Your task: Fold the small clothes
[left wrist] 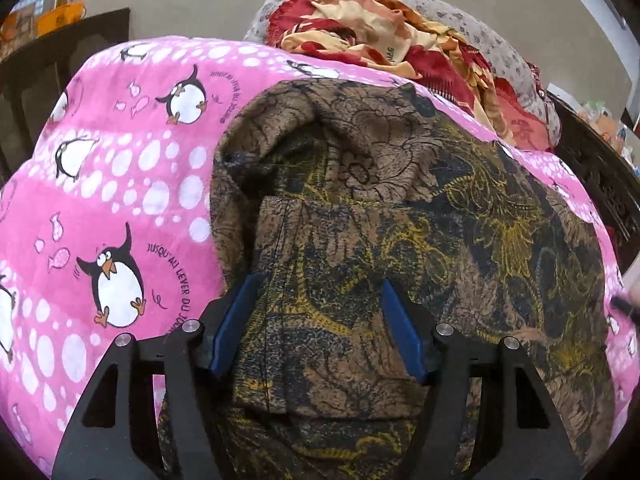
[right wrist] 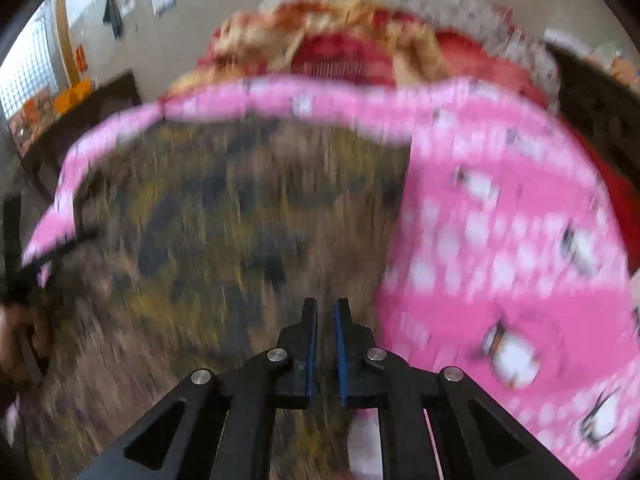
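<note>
A brown garment with black and yellow floral print lies spread over a pink blanket printed with penguins and white dots. Part of the garment is already doubled over: a folded flap sits on top near the left claw, and behind it the cloth bunches into a rounded hump with a hollow under it.

The left claw is wide open, its two blue pads set apart on either side of the folded flap, with the cloth between them but not pinched.

The right wrist view is heavily blurred. The right claw hangs over the garment near its right edge, beside the pink blanket. Its jaws are nearly together with a thin gap between them; whether any cloth is caught there cannot be told.

Behind the blanket, a heap of red and cream cloth lies on a grey flowered pillow. Dark wooden furniture borders the blanket on the right, and another dark piece with orange tubs on it stands at the far left against the wall.
</note>
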Tool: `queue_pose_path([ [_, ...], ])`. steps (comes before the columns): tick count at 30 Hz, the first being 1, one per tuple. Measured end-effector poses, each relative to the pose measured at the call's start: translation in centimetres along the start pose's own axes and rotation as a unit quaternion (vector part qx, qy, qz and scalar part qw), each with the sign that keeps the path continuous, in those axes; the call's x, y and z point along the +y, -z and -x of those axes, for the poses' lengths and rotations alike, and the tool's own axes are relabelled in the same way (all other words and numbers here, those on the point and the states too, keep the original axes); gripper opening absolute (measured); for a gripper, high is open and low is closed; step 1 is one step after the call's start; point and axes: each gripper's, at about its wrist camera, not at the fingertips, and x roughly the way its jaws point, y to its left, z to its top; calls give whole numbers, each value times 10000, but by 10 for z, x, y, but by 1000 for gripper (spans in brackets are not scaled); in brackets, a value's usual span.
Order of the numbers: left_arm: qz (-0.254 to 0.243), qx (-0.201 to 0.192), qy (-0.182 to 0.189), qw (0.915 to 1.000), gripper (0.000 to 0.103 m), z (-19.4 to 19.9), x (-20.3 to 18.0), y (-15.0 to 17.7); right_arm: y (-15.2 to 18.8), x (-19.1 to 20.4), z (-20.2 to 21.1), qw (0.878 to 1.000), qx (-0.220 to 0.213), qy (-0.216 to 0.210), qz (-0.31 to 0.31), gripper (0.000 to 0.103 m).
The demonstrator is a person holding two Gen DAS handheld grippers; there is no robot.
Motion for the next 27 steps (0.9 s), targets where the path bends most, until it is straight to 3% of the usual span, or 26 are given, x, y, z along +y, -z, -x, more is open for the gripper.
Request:
queue_pose_path([
  [3,-169,18,-227,9996,66,-1,-8,1,-33,7,-4,9988,-469,-41,-105,6],
  [5,-205,19,-288,9994,66,-1,-12,2,-48,2,-34,9991,-286,172,-250,8],
  [7,-178,16,-289,9994,66,-1,-11,2,-45,-11,-79,9975,329,513,-365,8],
  [8,-159,28,-283,9995,66,-5,-12,0,-40,-18,-85,9977,206,382,-522,8],
  [11,-124,31,-259,9996,66,-7,-10,-1,-36,-22,-79,9967,-7,237,-771,10],
  [18,-109,30,-240,9996,66,-7,-7,-1,-42,-22,-70,9971,61,203,-734,10],
  [20,-82,24,-218,9997,66,-7,-8,-1,-51,-5,-48,9969,-212,365,-661,10],
  [23,-75,16,-239,9997,67,-7,-8,-1,-41,26,-9,9956,-713,410,-450,20],
  [25,-73,13,-240,9997,67,-8,-8,-1,-20,32,-13,9960,-388,484,-645,21],
  [27,-59,11,-212,9998,67,-7,-8,-1,2,24,-43,9952,200,408,-862,21],
])
